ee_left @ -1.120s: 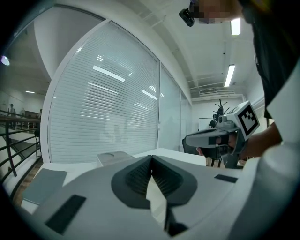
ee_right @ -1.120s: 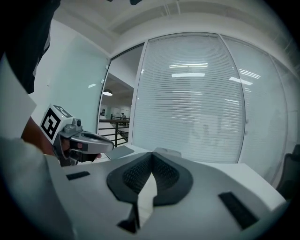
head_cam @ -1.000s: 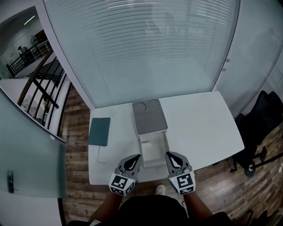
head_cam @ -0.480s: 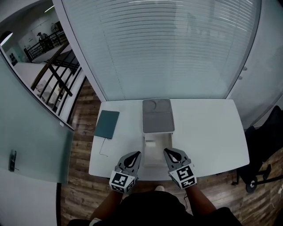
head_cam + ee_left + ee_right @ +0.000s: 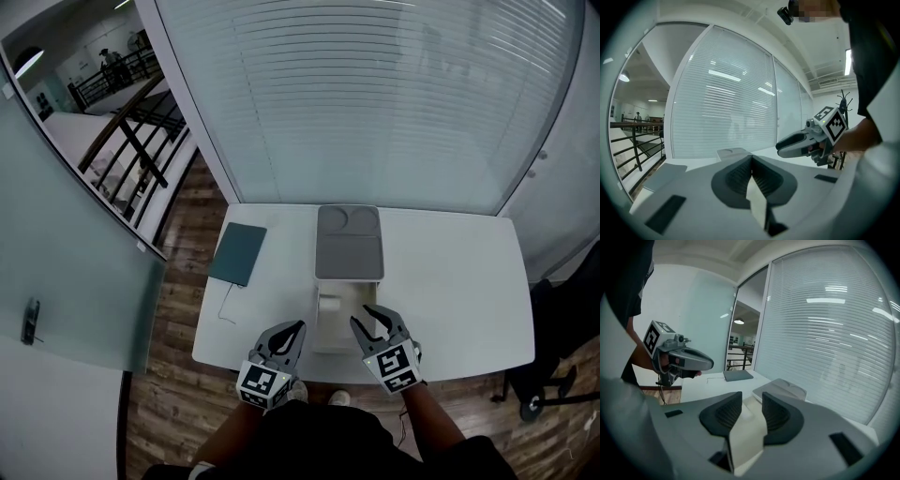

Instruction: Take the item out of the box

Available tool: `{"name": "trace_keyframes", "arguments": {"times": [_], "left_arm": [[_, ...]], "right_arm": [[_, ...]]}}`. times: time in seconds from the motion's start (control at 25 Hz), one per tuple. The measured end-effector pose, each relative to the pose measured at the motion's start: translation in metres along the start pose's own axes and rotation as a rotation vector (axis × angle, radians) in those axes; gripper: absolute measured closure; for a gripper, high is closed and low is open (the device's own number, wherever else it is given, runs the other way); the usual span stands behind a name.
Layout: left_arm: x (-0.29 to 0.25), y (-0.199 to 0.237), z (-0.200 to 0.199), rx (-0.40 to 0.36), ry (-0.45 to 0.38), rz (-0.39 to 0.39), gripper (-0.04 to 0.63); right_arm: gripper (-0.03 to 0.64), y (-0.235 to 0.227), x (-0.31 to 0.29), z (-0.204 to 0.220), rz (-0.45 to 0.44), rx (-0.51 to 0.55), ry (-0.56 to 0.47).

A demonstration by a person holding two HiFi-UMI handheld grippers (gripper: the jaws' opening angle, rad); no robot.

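Observation:
A white box [image 5: 338, 327] stands open on the white table [image 5: 450, 291], its grey lid [image 5: 349, 242] folded back on the far side. A small white item [image 5: 329, 303] lies in the box's far end. My right gripper [image 5: 364, 315] hovers at the box's right near corner. Its jaws have just been opening and now stand apart with nothing between them; in the right gripper view [image 5: 752, 398] only the box shows through the gap. My left gripper [image 5: 297, 327] is left of the box near the front edge, its pads [image 5: 740, 176] meeting, shut on nothing.
A dark green notebook [image 5: 237, 253] lies at the table's left, with a thin cable [image 5: 225, 307] running from it toward the front edge. A frosted glass wall with blinds [image 5: 375, 103] stands right behind the table. A dark chair [image 5: 567, 314] stands off the right end.
The right gripper has moved forward and down beside the box and its jaws have parted. The left gripper has hardly shifted. The head view has swung, so the table sits further right.

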State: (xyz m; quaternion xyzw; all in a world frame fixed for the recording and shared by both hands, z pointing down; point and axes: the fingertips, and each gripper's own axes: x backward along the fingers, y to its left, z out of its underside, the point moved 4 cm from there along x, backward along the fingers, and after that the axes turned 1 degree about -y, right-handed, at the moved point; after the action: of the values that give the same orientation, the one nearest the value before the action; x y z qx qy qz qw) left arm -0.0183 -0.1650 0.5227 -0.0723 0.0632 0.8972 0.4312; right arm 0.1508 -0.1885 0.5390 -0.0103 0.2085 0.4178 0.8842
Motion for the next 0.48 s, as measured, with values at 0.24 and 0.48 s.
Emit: {"name": "trace_keyframes", "arguments": {"times": [0.24, 0.48], "left_arm": [[0.001, 0.023, 0.001, 0.0, 0.012, -0.013, 0.583], [0.003, 0.044, 0.005, 0.007, 0.025, -0.023, 0.583]], "right_arm": [[0.386, 0.01, -0.032, 0.007, -0.103, 0.144, 0.163], [0.311, 0.023, -0.069, 0.039, -0.241, 0.265, 0.366]]}}
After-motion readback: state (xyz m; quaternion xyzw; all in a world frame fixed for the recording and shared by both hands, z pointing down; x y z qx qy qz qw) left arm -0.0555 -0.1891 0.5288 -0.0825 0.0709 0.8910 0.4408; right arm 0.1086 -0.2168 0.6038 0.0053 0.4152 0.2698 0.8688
